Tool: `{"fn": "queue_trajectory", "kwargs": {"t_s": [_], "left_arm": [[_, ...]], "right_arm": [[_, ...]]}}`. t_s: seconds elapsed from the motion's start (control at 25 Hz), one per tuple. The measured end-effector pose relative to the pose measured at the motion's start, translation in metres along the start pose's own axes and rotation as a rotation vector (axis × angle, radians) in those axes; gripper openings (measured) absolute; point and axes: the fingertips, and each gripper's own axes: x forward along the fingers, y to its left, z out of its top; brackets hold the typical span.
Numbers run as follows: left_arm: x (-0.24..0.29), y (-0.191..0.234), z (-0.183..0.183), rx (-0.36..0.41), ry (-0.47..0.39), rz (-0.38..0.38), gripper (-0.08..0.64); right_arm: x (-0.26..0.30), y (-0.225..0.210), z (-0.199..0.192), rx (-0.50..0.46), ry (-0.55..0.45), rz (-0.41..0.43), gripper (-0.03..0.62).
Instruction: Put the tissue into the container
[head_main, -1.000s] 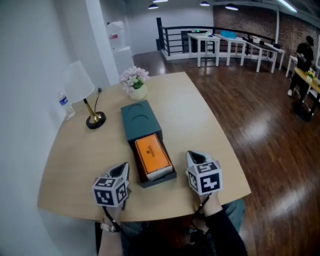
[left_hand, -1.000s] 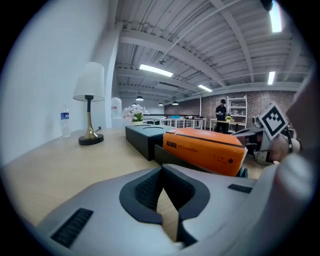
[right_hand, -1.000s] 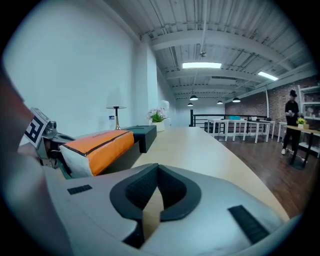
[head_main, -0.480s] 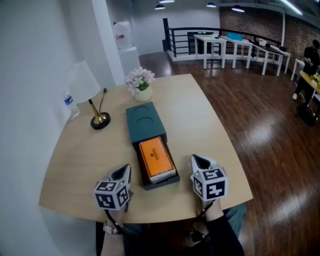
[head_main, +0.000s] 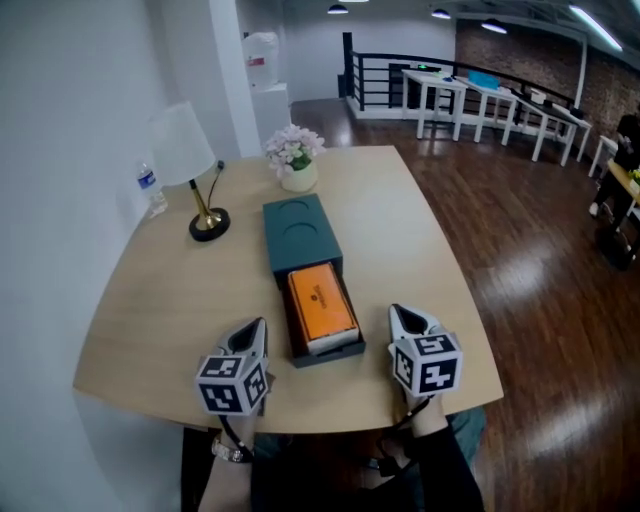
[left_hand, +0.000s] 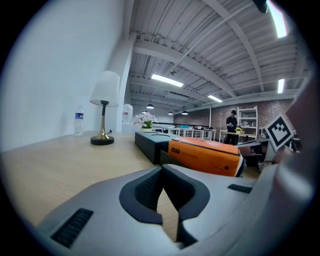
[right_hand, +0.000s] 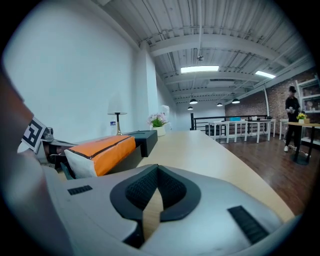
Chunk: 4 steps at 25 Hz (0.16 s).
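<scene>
The orange tissue pack (head_main: 321, 306) is seen lying in the pulled-out drawer (head_main: 332, 353) of the container (head_main: 300, 235), between the closed, empty left tool (head_main: 256, 328) and right tool (head_main: 397, 314), so the drawer should probably be pushed straight toward the far side, evenly.

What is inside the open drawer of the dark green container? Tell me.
An orange tissue pack lies in the drawer, nearly filling it. Whatever is beneath the pack, or inside the covered part of the container, is hidden.

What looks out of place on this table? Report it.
Nothing spilled or damaged. The green container has its drawer pulled out, with the orange tissue pack lying inside, poking above the rim.
</scene>
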Motion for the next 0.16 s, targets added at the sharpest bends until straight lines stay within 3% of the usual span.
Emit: {"fn": "queue_trajectory", "kwargs": {"t_s": [0.16], "left_arm": [[-0.014,-0.007,0.002,-0.024,-0.046,0.028,0.0]], "right_arm": [[-0.007,0.003,0.004,0.015,-0.034,0.002,0.0]]}}
